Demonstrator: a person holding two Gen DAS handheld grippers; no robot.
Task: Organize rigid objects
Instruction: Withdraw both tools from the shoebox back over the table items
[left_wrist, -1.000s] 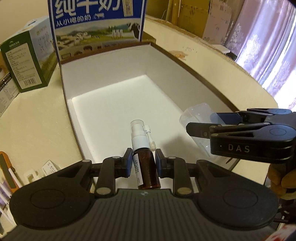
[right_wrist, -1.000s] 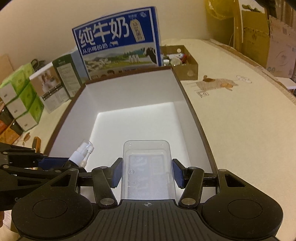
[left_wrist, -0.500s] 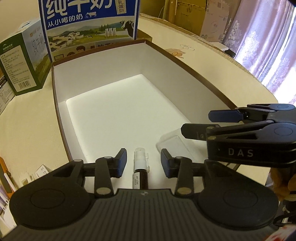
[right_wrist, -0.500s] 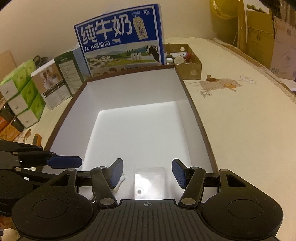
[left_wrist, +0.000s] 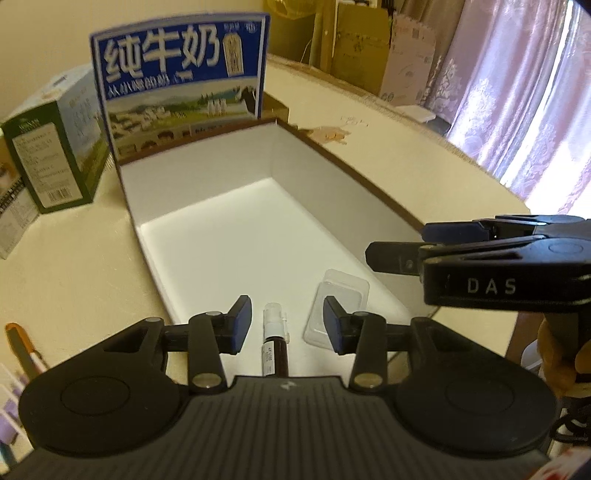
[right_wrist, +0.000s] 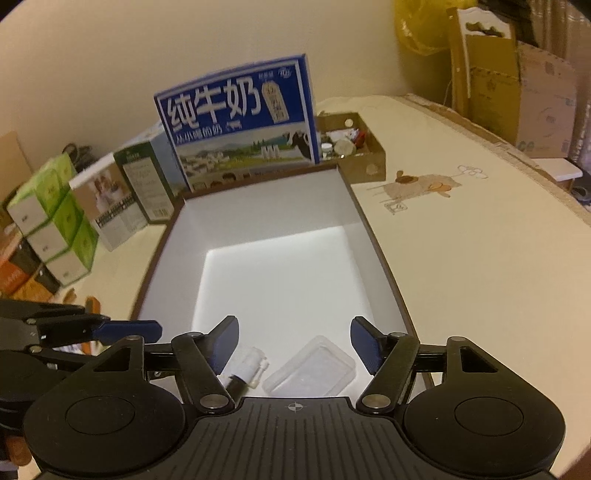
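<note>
2 objects lie on the floor of the white box (left_wrist: 207, 206), low in the frame: 1 brown spray bottle (left_wrist: 275, 349) with a white nozzle and 1 clear plastic case (left_wrist: 338, 308), side by side and apart. The left gripper (left_wrist: 286, 325) and right gripper (right_wrist: 293, 341) both stand parted and empty, their jaws having just been opening. 1 second ago each gripped its object; now both sit higher above them.
</note>
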